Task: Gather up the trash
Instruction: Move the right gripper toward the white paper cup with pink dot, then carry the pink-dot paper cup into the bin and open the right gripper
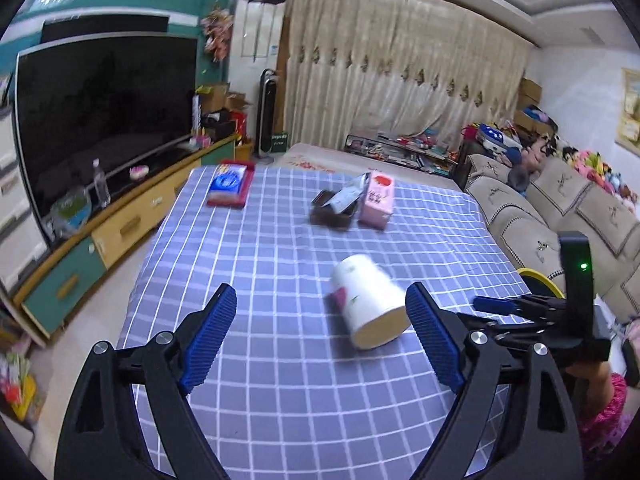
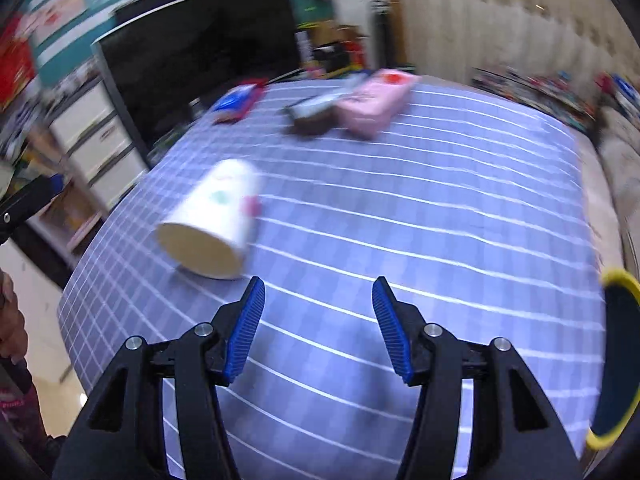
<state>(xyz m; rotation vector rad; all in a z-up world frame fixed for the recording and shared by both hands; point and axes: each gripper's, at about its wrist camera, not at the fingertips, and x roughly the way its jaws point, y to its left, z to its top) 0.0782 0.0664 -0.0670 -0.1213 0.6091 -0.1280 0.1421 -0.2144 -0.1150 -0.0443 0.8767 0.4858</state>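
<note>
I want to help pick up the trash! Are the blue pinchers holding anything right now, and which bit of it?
No, nothing is held. The left gripper and right gripper are both open and empty. The paper cup lies on its side on the checked cloth, not yet grabbed.

We see a matt checked cloth [image 1: 280, 380] over the worktop, a smooth paper cup [image 1: 370, 300] at its centre, a glossy pink packet [image 1: 376, 200] at one o'clock, and ribbed blue rubbery pads [image 2: 244, 328] on matt black plastic tongs [image 2: 318, 330].
</note>
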